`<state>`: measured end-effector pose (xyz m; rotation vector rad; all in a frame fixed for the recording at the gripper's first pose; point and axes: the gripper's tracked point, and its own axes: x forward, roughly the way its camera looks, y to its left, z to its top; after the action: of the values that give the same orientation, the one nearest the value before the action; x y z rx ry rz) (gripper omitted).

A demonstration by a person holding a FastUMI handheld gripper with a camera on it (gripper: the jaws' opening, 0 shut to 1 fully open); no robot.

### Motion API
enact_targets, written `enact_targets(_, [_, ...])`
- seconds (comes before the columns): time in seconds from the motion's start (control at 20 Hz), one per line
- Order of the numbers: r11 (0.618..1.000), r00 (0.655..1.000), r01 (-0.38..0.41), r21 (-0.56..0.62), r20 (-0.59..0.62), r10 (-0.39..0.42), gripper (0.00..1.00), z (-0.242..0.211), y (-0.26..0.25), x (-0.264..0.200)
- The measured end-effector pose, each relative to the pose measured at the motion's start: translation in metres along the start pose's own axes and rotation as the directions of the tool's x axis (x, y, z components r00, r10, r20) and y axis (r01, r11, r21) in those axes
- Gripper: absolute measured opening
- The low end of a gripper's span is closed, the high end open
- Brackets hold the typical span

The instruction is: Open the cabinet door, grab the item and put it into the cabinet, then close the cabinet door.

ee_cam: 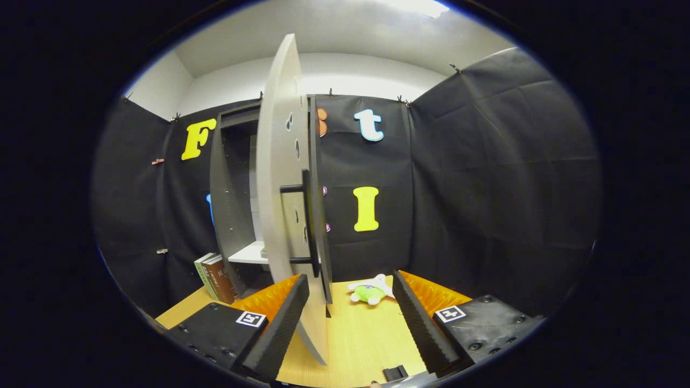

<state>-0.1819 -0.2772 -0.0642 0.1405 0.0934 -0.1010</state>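
**Door open, toy waiting beyond my fingers**

A black-draped booth surrounds a pale wooden desk [356,334]. The cabinet [229,205] stands at the desk's far left, its door [280,188] swung out edge-on towards me, just inside my left finger. My fingers [350,323] are spread wide, holding nothing. The plush toy [369,291] lies ahead between them, near the desk's far edge, its long axis across my reach; which way its head points I cannot tell.

Black cloth walls [485,178] enclose the booth beyond the fingers, pinned along their top edge with small clips. Above them rise plain white room walls [345,75] and a pale ceiling, where a bright light [420,6] glows. A light wooden tabletop [366,334] spreads between the fingers and ahead of them to the cloth.
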Motion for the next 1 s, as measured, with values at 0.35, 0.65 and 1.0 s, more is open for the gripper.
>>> enact_targets(0.35, [0.984, 0.982, -0.179, 0.023, -0.065, 0.18, 0.96, -0.032, 0.022, 0.033])
enact_targets(0.65, [0.979, 0.976, -0.204, 0.01, -0.072, 0.204, 0.98, -0.036, 0.053, 0.035])
enact_targets(1.0, [0.946, 0.942, -0.322, 0.045, -0.09, 0.325, 0.98, -0.055, 0.16, 0.047])
